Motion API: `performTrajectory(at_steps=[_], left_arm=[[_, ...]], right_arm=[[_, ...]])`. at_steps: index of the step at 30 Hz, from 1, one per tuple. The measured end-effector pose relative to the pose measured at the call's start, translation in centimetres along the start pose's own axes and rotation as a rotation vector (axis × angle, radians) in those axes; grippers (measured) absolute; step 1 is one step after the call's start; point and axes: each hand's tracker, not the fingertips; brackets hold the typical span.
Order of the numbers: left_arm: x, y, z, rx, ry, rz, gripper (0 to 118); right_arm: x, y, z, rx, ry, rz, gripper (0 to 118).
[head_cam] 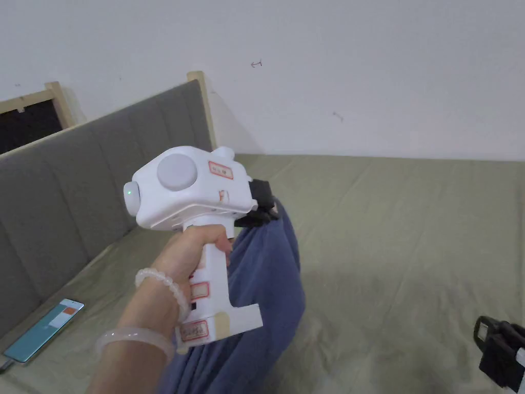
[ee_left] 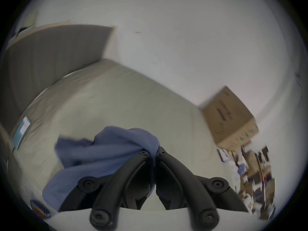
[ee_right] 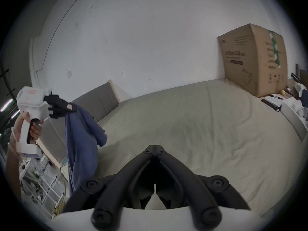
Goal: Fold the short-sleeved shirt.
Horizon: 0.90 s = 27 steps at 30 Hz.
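The white-bodied left tongs (head_cam: 270, 211), held up in a hand (head_cam: 197, 245) above the bed with the pale olive sheet (head_cam: 410, 246), are closed on a bunched fold of the blue short-sleeved cotton shirt (head_cam: 261, 287). The shirt hangs from the black jaws in a loose column, clear of the sheet near the bed's grey padded headboard (head_cam: 77, 184). The black right tongs (ee_right: 155, 148) sit low over the bed with the jaws pressed together on nothing. A brown cardboard box (ee_right: 253, 59) stands at the bed's far edge, and a phone (head_cam: 43, 331) lies on the sheet by the headboard.
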Motion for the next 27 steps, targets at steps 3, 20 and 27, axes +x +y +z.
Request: performTrajectory(at_steps=[3,20,27], left_arm=[[7.3,-0.2,-1.7,-0.044,-0.172,-0.103,2],[17.7,-27.7,-22.1,-0.677,-0.178,-0.268,2],[17.8,-31.7,-22.7,-0.665,-0.114,-0.332,18]], right_arm=[[2.5,1.1,1.9,0.050,-0.075,-0.036,0],[14.4,2.4,10.3,0.175,-0.402,-0.215,0],[15.8,2.3,10.6,0.145,-0.424,-0.214,0]])
